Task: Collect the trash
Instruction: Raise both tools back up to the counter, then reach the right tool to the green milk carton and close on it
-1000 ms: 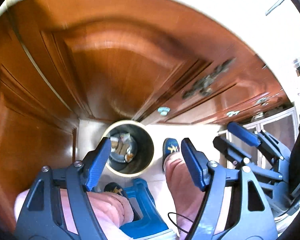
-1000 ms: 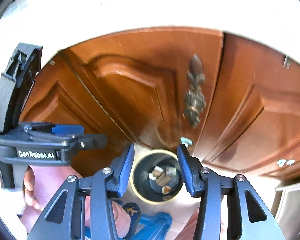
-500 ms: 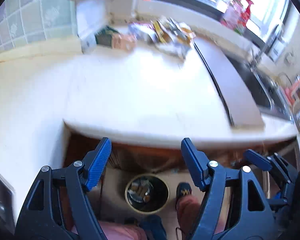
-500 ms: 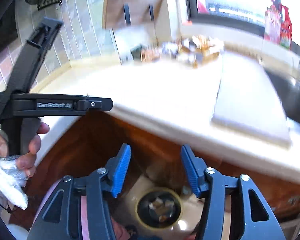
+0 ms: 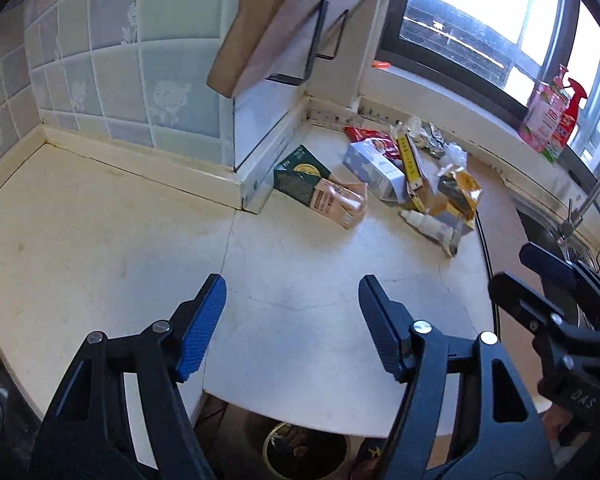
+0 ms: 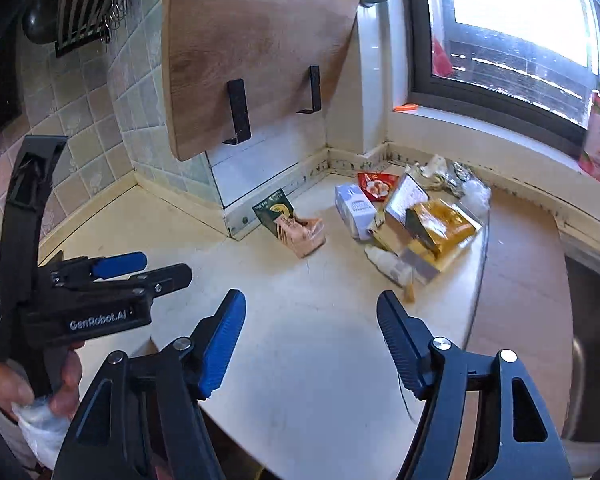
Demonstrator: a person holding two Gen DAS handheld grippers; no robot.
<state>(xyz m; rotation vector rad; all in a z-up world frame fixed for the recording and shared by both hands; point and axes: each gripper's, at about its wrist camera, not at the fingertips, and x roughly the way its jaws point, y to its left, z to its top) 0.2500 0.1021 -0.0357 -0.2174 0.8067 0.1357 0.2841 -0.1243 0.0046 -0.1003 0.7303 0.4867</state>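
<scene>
Trash pile (image 5: pixel 412 172) sits far right on the countertop (image 5: pixel 100 240), by the window corner; trash bin (image 5: pixel 304 450) on the floor below the near edge. Left gripper (image 5: pixel 292 320) and right gripper (image 6: pixel 312 332) both wide, empty. Reach phase. Next: pick the pink-green carton (image 5: pixel 324 192), nearest.

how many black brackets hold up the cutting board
2. The left bracket hooks under the cutting board near its lower edge; the right bracket sits further toward the window. None seems hidden.
</scene>
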